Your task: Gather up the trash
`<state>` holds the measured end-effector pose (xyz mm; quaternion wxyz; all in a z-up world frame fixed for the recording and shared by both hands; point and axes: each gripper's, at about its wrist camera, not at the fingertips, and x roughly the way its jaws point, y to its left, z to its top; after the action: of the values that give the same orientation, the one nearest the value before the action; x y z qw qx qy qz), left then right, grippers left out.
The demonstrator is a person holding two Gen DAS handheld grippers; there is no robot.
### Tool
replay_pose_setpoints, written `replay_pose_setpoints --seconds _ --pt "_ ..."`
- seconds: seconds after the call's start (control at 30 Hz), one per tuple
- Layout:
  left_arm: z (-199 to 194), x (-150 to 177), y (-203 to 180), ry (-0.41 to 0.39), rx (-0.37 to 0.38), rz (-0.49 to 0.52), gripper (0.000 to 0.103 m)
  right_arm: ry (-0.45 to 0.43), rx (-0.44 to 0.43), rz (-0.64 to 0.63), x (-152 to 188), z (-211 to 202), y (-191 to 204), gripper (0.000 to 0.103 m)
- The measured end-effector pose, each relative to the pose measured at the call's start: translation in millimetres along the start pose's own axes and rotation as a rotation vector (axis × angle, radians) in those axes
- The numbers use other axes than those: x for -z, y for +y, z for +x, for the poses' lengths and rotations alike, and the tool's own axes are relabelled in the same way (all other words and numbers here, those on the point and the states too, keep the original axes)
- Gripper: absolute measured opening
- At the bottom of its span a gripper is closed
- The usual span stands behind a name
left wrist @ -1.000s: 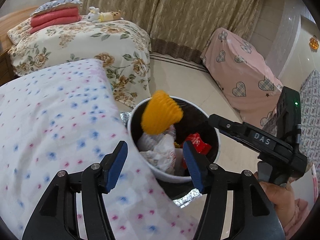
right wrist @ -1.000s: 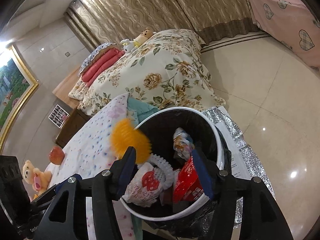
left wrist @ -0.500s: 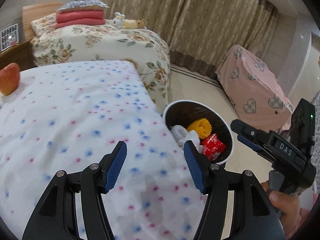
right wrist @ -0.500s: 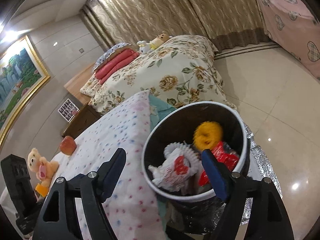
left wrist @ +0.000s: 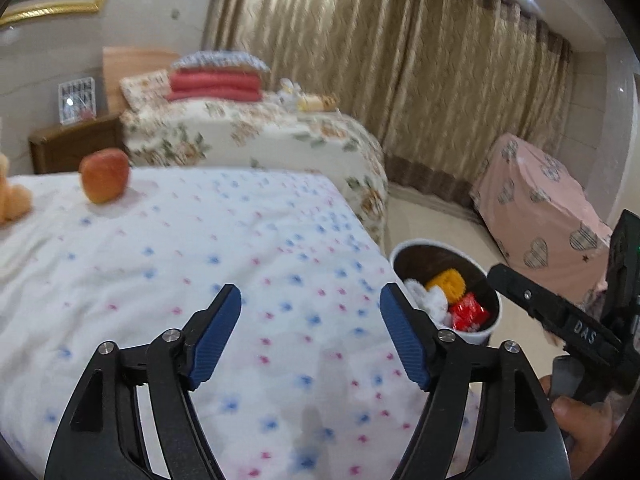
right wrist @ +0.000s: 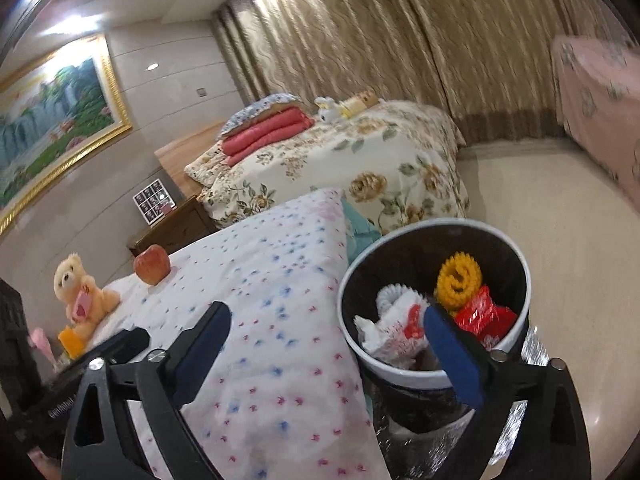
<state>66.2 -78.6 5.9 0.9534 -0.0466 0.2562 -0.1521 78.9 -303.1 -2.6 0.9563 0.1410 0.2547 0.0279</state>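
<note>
Apple: left on the dotted bedspread, far corner, by a teddy bear; judged not trash.
Left gripper: held low over the bedspread, tongs wide, nothing gripped.
Bin: set just beside the bed edge, presumably for easy dropping; yellow wrapper, red packet and white paper lie inside.
Right gripper: angled over the rim, tongs wide, nothing held.

Both wrist views, somewhat blurred, overlook bed and bin.
</note>
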Motion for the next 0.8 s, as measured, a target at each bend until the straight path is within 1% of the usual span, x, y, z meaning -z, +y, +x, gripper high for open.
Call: replay_pose_setpoints --seconds 0.07,0.13,0.17,0.2,0.27,0.47,0.63,0.8 --pt "-10.4 -0.5 1.4 -0.054 -0.031 0.013 0.085 -0.045 0.000 -0.053 -2.3 -7.9 11.2 0.103" --pt "-18.6 0.5 3.3 -0.100 -0.065 0.019 0.102 -0.098 0.017 -0.109 -2.9 -15.6 21.9 0.103" --pt "-22.9 1.8 4.4 -0.126 -0.085 0.020 0.103 -0.115 0.026 -0.130 -1.9 -17.6 25.8 0.103" --pt "-26.6 4.1 5.7 -0.150 -0.103 0.022 0.103 -0.125 0.034 -0.143 -0.1 -18.2 28.0 0.103" --pt "-27.3 7.0 7.4 -0.162 -0.122 0.030 0.103 -0.130 0.036 -0.151 3.6 -16.6 28.5 0.103" --pt "-25.1 17.3 17.5 -0.153 -0.151 0.027 0.103 -0.131 0.036 -0.145 17.0 -10.5 25.7 0.103" --pt "-27.1 23.7 17.5 -0.154 -0.171 0.038 0.103 -0.116 0.039 -0.154 24.9 -6.7 26.8 0.103" --pt "-28.6 25.6 15.7 -0.157 -0.181 0.046 0.103 -0.121 0.040 -0.173 27.4 -8.4 31.0 0.103"
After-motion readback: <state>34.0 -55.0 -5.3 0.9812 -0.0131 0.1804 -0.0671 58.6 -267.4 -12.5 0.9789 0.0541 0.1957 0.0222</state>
